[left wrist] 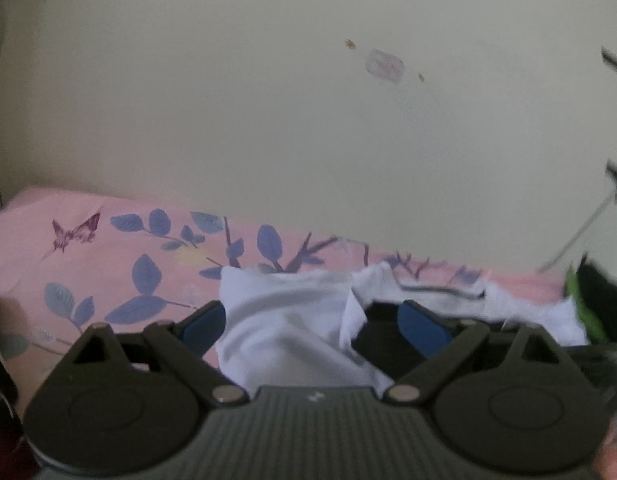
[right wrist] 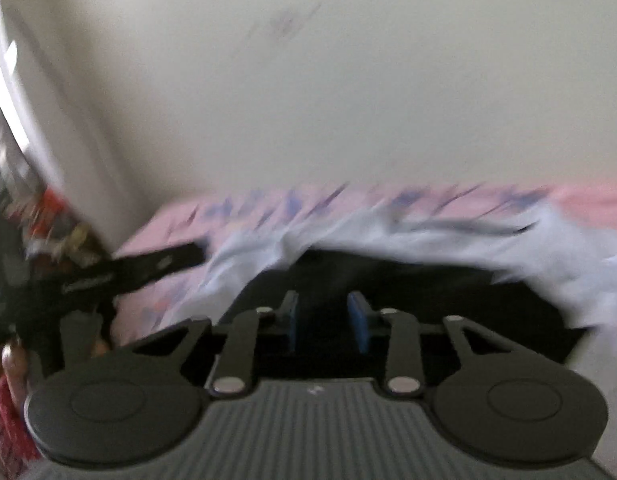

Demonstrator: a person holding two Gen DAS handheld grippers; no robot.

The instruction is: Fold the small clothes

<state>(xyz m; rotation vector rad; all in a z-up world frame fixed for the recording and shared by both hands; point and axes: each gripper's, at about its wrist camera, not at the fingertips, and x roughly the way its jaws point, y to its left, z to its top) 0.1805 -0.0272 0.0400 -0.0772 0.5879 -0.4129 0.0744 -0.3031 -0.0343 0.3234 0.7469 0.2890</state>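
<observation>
A small white garment with a dark-trimmed edge lies rumpled on the pink leaf-print bedsheet. My left gripper is open, its blue pads wide apart, and a fold of the white cloth lies between them. In the blurred right wrist view the white garment arches over a dark item. My right gripper has its blue pads a short way apart with only the dark item behind them; nothing shows clamped between them.
A cream wall rises right behind the bed. A green and black object sits at the right of the left wrist view. The other gripper's black body and clutter show at the left of the right wrist view.
</observation>
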